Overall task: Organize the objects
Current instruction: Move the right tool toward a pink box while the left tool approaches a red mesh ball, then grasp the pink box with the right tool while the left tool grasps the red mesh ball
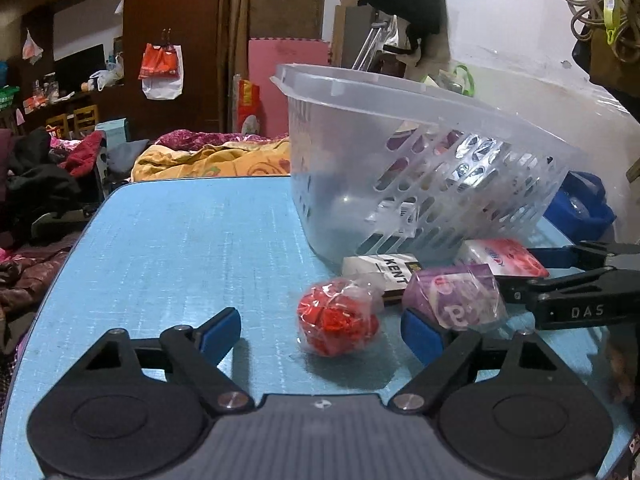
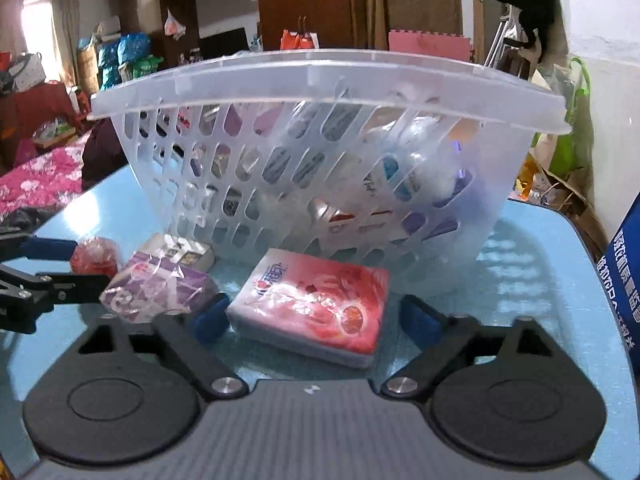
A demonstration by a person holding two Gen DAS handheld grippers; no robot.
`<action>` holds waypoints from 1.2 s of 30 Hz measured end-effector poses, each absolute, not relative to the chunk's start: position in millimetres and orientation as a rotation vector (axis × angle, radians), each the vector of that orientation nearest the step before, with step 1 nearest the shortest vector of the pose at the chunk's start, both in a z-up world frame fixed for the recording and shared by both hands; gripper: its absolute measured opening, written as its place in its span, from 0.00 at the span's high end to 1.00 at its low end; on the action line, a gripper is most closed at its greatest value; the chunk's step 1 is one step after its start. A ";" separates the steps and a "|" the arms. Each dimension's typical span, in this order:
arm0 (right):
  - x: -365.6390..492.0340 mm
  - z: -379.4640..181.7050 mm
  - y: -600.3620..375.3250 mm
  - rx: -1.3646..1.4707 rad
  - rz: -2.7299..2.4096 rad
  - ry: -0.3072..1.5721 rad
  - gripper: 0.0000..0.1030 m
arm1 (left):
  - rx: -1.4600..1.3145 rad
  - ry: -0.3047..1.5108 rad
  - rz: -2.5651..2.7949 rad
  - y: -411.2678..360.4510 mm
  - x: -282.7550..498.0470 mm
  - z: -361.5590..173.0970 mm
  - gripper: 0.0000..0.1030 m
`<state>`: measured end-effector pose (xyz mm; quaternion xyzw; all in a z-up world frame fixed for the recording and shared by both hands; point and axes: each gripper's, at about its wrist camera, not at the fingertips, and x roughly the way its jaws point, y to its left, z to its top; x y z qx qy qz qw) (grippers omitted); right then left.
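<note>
A clear plastic basket (image 1: 400, 120) with several items inside stands on the blue table (image 1: 180, 248); it also shows in the right wrist view (image 2: 320, 80). In front of it lie a red wrapped bundle (image 1: 338, 322), a white KENT pack (image 1: 382, 268), a purple wrapped packet (image 1: 454, 296) and a pink tissue pack (image 2: 316, 304). My left gripper (image 1: 322, 330) is open, its fingers either side of the red bundle without touching it. My right gripper (image 2: 314, 318) is open around the pink tissue pack, which rests on the table. The right gripper also shows in the left wrist view (image 1: 576, 276).
A blue box (image 2: 626, 280) stands at the table's right edge. A bed with yellow and pink bedding (image 1: 208, 160) lies beyond the table's far edge. Cluttered furniture and hanging bags fill the room behind. Bare tabletop lies to the left of the basket.
</note>
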<state>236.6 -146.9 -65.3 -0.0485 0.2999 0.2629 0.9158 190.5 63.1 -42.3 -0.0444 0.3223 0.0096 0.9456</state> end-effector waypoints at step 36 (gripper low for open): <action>249.0 66.9 -178.5 -0.147 0.563 0.141 0.22 | -0.161 0.375 -0.112 27.6 240.4 83.5 0.50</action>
